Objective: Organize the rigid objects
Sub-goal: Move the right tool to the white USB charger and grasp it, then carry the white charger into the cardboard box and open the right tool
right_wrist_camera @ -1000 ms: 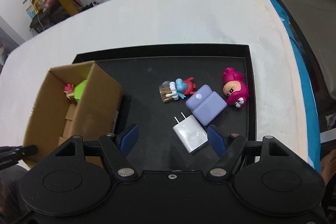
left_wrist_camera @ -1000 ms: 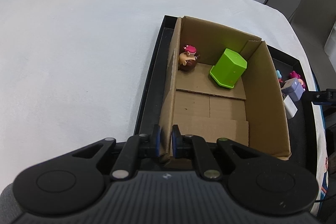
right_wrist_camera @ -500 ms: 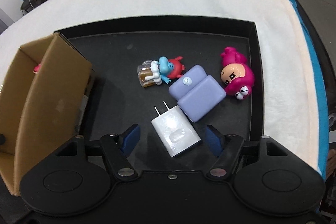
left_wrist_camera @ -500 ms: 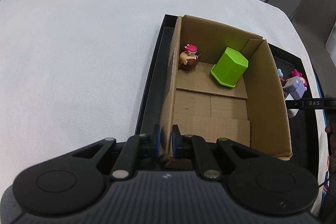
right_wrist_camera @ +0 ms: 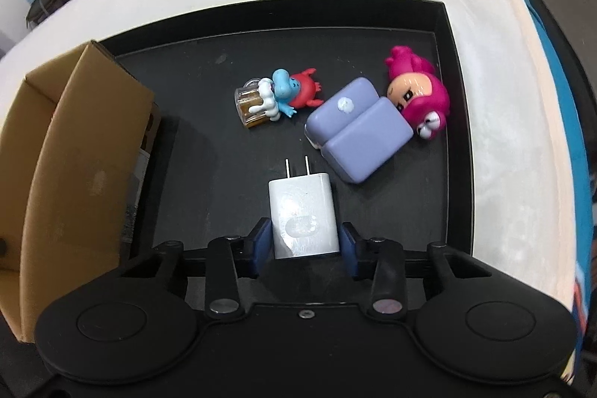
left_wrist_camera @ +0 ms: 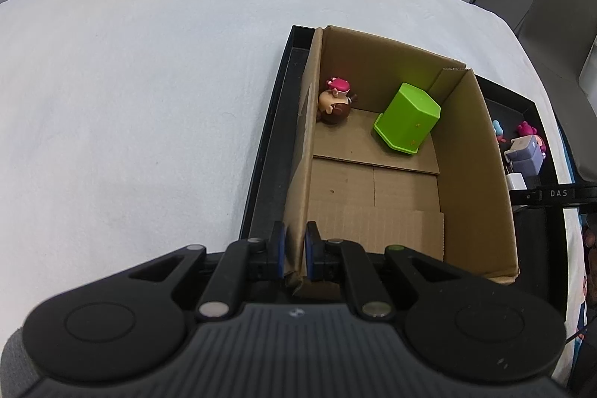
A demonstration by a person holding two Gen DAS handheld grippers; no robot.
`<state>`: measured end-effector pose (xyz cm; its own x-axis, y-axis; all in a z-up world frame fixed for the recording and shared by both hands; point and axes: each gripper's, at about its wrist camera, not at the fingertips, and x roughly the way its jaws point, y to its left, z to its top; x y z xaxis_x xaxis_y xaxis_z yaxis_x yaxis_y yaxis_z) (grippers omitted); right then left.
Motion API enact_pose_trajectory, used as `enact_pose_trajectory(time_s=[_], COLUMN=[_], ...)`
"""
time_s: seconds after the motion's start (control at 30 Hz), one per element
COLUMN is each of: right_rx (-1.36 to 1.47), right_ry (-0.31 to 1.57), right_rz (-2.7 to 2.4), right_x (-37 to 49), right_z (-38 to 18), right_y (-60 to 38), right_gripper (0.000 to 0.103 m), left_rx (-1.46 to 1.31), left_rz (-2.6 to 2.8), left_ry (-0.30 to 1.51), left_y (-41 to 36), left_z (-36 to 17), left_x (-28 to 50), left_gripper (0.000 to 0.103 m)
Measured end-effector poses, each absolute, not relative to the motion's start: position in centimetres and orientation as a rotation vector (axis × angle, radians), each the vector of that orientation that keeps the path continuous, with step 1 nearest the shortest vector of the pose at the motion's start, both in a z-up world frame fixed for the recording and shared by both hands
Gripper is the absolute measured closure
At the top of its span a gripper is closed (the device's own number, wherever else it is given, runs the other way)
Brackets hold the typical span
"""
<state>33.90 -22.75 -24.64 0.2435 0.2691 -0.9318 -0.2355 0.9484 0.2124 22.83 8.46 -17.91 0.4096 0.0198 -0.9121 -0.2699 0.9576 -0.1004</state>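
My right hand-held gripper [right_wrist_camera: 303, 241] has closed in around the white charger [right_wrist_camera: 303, 216], seemingly gripping it; my left hand-held gripper [left_wrist_camera: 294, 250] stays clamped on the cardboard box [left_wrist_camera: 470, 152] wall, ready for loading.

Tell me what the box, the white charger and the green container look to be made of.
Cardboard box: corrugated cardboard, matte brown, with fluting showing on the flap edges. White charger: probably hard glossy plastic, given its soft reflections, with two metal prongs. Green container: apparently smooth moulded plastic with a slight sheen.
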Motion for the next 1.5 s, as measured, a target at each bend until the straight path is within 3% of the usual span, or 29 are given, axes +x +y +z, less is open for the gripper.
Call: enact_pose_trajectory(time_s=[0.67,1.03,1.5], right_rx=[0.185,0.173,0.154], right_ry=[1.236,1.158,1.149], right_rz=[0.351,0.422,0.539], right_x=[33.3,33.4,33.4], right_z=[-19.0,-13.9,-11.7], right_y=[-25.2,-20.8,-13.5], right_gripper=[0.067,0.067,0.067], left_rx=[-0.272,-0.306,-0.355], left_rz=[0.17,0.151,0.124], left_ry=[1.124,1.116,1.107], left_y=[8.8,9.6,10.5], left_z=[-17.8,-17.7,-17.8], left_x=[22.3,22.0,21.7], left_gripper=[0.093,0.093,0.092])
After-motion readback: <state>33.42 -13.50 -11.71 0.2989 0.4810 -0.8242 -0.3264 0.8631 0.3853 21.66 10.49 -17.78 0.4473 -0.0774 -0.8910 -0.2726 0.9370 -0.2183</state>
